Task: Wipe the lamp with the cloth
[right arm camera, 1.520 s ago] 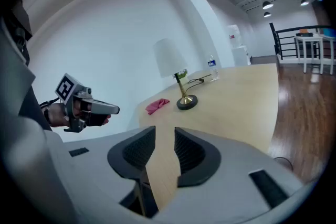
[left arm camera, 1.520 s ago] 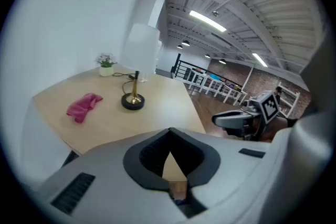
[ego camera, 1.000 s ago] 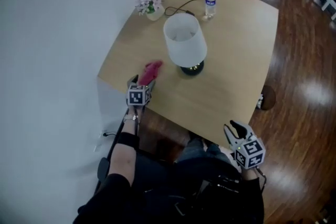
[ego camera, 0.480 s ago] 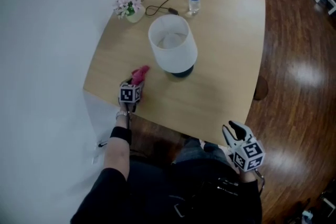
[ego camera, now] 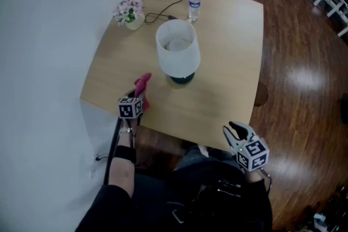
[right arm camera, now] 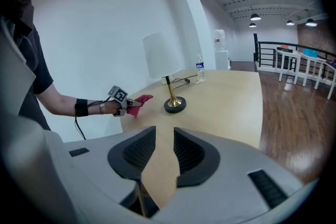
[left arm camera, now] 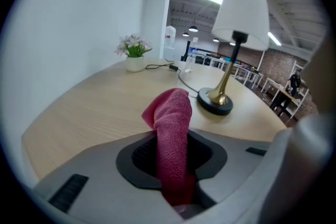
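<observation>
Pale wood forms the table (ego camera: 231, 57), which stands against a white wall over a dark glossy floor. At its near left edge a pink cloth (ego camera: 143, 83) sticks up from the left gripper (ego camera: 137, 97). The jaws have just been closing and now pinch the cloth's lower part between their pads, its free end rising as a folded roll toward the lamp (ego camera: 177, 53). The lamp stands upright just beyond the cloth, near but not touching it, with a white shade on a brass stem and a dark round base. A black cord (ego camera: 162, 8) runs from it across the tabletop toward the far edge. Beside the cord at the far side stands a clear plastic bottle (ego camera: 194, 4), upright and capped; what it holds cannot be made out. At the far left corner a small white pot (ego camera: 134, 22) holds pale pink flowers with green leaves. The right gripper (ego camera: 232, 129) hangs off the table's near right edge, well apart from everything, its jaws parted with only tabletop showing through the gap.
</observation>
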Demonstrator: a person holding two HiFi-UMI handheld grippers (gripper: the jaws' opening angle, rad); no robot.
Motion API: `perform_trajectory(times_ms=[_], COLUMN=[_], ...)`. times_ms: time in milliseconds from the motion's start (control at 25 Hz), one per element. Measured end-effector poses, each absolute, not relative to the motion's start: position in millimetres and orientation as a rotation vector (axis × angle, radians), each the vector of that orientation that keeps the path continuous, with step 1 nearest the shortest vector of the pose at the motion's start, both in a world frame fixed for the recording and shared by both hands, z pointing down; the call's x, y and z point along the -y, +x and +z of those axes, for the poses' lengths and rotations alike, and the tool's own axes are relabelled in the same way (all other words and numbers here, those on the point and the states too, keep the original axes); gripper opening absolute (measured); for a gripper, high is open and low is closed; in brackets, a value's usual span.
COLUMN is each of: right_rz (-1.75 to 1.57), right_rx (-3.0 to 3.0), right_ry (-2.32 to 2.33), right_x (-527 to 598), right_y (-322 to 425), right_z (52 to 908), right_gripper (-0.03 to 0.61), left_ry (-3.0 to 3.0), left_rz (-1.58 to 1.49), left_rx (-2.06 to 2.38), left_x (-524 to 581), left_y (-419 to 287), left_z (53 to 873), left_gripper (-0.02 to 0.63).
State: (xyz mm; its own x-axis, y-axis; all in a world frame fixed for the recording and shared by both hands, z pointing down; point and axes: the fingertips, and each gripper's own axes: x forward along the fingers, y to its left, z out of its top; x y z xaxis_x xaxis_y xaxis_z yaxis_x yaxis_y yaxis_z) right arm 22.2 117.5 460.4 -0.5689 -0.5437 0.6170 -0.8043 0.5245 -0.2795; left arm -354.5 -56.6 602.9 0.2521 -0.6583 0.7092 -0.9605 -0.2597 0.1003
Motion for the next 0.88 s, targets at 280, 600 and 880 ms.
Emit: perform_trajectory(times_ms=[280,600,880], right_rz=[0.671,0.630,0.591], right_rx=[2.390,2.458,2.483], right_ry=[1.032,0.843,0.760], right_x=[-98,-75,-17], right_y=[10,13,5], right_z=[449,468,508], right_gripper=[0.011,0.010,0.011], left_ry=[2.071,1.963,1.954], left_rz=[0.423,0.306,0.300], left_rx=[1.410,1.472,1.581], left_x=[-49,-119,-104], left_y=[-263,-184,-159], left_z=[506,474,433], left_gripper=[0.106,0.106,0.106])
